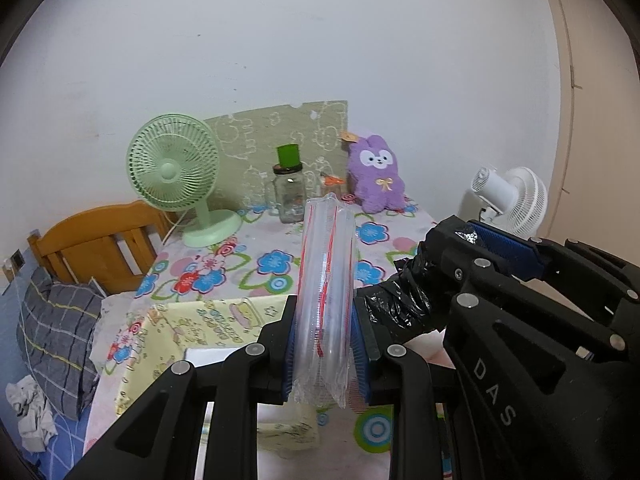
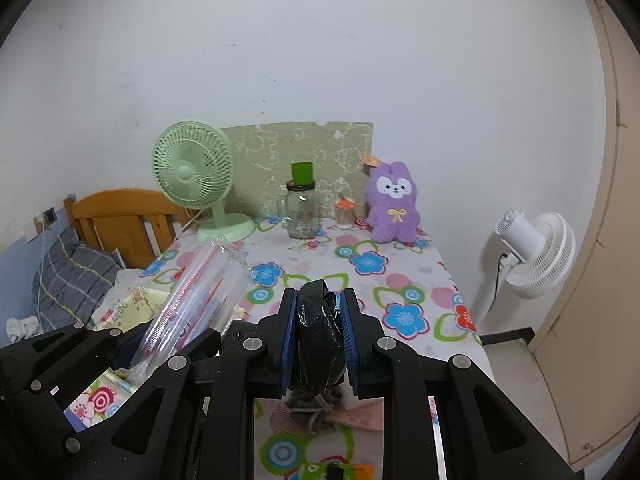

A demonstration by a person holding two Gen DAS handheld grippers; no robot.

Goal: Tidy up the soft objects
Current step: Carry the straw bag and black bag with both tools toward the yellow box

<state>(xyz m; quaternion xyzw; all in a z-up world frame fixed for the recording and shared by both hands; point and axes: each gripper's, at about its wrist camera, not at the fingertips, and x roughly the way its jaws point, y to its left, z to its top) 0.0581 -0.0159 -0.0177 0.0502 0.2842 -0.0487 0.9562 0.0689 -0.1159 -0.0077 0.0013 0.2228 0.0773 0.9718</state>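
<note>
Mid-task, both hands loaded. Left gripper (image 1: 323, 354) has its fingers clamped tight on a clear inflated air-cushion pack with red print (image 1: 326, 292), held upright and edge-on between the blue pads; it sticks up well above the fingertips. Right gripper (image 2: 319, 344) is closed hard on a wad of black plastic bag (image 2: 320, 340), squeezed between its pads; something grey and yarn-like (image 2: 314, 410) hangs just under the wad, can't tell whether it's part of the same bundle. Both items are lifted off the surface (image 2: 400, 280), over its near edge, and the two grippers sit just beside each other. Done so far, by my read: two soft items picked up. Left: placing them somewhere, and no bin or target container is visible in either view, so the destination is unclear. Purple plush rabbit (image 2: 394, 204) sits upright at the back of the surface against the wall, untouched, next to a small orange-lidded jar (image 2: 345, 212), glass mug jar (image 2: 302, 210) and green desk fan (image 2: 194, 172); it may be the next soft item. Yellow printed cloth (image 1: 208, 320) lies at the near left edge of the surface, possibly also to sort.
</note>
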